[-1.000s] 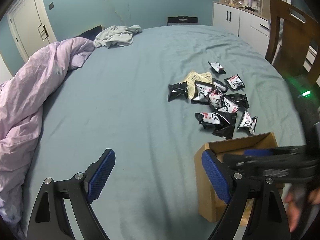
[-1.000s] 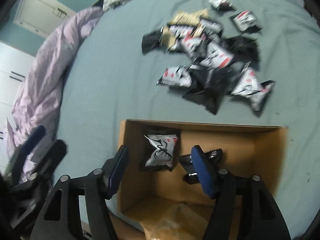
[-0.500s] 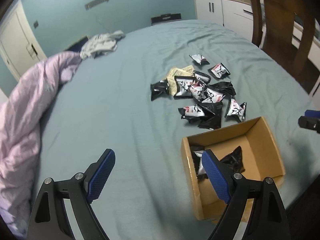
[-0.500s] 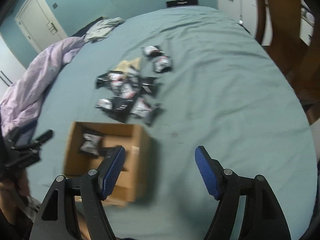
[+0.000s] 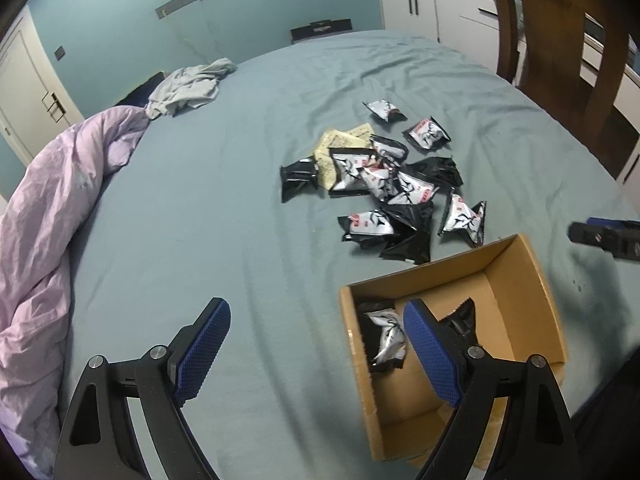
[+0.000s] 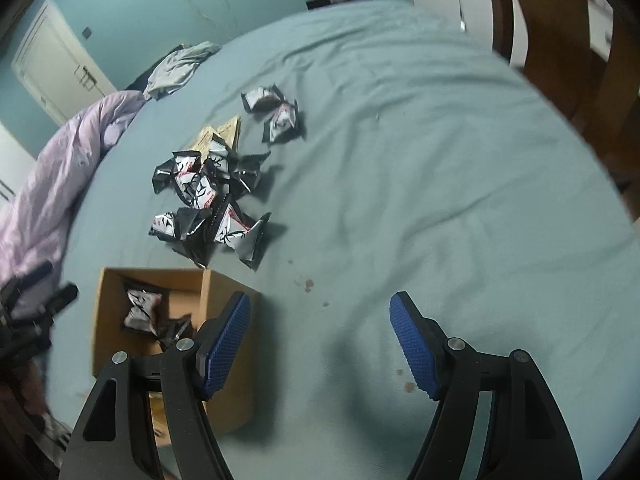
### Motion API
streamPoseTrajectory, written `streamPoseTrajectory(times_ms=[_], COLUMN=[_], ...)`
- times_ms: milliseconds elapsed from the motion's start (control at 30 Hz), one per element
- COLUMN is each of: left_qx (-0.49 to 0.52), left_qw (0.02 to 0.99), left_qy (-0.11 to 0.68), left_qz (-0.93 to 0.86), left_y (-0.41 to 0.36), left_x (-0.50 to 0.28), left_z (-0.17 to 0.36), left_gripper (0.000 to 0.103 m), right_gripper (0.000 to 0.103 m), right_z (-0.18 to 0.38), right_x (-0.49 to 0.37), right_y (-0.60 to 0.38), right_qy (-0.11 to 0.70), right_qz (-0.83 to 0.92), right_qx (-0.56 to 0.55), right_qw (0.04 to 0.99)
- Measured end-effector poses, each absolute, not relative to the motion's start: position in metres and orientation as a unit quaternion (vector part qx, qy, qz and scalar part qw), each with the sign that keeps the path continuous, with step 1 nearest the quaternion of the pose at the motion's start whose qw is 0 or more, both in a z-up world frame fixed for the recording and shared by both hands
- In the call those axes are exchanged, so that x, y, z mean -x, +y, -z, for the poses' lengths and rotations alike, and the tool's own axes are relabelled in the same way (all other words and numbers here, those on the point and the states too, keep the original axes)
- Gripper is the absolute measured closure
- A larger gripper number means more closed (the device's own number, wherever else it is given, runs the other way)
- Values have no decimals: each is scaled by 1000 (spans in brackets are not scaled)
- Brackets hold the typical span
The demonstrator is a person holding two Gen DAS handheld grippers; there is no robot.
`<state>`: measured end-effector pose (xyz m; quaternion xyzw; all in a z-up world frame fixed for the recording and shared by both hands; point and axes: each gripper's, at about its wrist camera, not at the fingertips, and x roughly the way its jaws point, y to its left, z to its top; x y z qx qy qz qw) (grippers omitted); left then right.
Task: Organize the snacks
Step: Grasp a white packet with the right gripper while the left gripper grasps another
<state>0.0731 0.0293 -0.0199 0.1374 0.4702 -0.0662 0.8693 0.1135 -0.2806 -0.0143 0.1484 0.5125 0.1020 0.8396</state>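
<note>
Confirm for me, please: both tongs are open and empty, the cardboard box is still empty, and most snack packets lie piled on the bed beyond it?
Not quite: the cardboard box is not empty. The left wrist view shows snack packets already inside it. The rest holds: the left tongs and right tongs are open and empty, and the pile of packets lies on the bed beyond the box.

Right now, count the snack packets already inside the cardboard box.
2 visible in the cardboard box: a silver packet at its left side, and a black packet beside it, partly behind the left claw. More may be hidden.
</note>
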Motion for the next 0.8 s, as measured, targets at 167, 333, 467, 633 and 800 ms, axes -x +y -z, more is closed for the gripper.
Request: streamPoseTrajectory(times_ms=[167, 333, 467, 633, 800], left_qx=[-145, -146, -136, -123, -109], left_qw=[864, 861, 859, 862, 862], left_qy=[475, 478, 483, 481, 483], left_qz=[87, 96, 99, 102, 107], left_y=[15, 9, 9, 13, 15], left_x=[-73, -74, -76, -78, -80], left_z=[23, 25, 25, 21, 19], left_gripper=[13, 13, 13, 13, 13], right_gripper=[32, 32, 32, 32, 32], right_z=[33, 37, 36, 50, 63], right_x=[-152, -173, -184, -211, -231], right_y=[-304, -305, -292, -267, -235], right_qy=[520, 516, 513, 535, 560], right_qz=[-93, -87, -95, -124, -171], right_qx=[-210, -222, -204, -186, -166], right_qw=[823, 823, 828, 815, 794])
